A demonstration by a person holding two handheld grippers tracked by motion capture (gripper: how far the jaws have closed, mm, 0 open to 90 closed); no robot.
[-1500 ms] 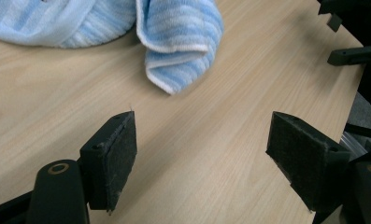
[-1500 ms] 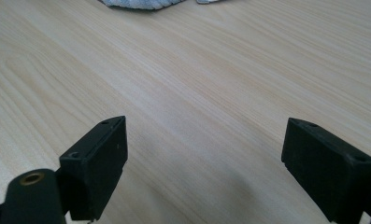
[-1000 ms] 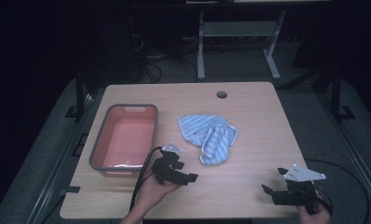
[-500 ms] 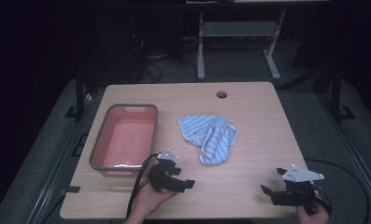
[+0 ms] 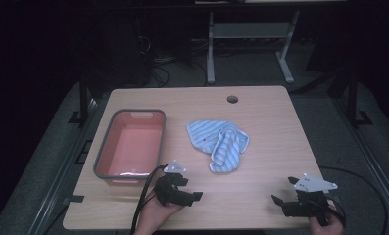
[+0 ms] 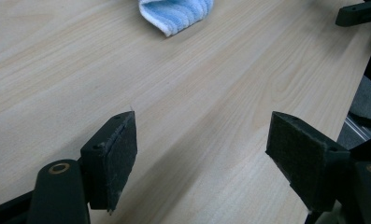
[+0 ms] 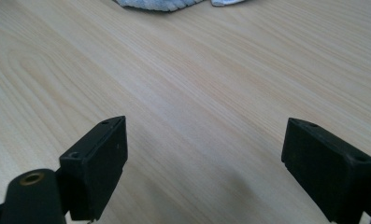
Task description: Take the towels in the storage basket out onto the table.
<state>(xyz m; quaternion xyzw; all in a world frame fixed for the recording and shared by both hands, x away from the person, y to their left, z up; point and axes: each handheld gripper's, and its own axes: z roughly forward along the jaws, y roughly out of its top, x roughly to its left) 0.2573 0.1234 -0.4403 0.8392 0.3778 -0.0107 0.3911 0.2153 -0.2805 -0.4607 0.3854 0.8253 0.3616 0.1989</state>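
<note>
Left hand-held gripper (image 5: 194, 195) wide open, empty | striped cloth (image 5: 219, 143) near, ahead, apart

Tub (image 5: 131, 145) on table (image 5: 270, 127) toward left edge. Cloth (image 5: 219, 143) mid-table, right of tub, apart from it. Left gripper (image 5: 194, 195) at near edge, just before tub's near right corner. Right gripper (image 5: 280, 198) by near right corner.
</note>
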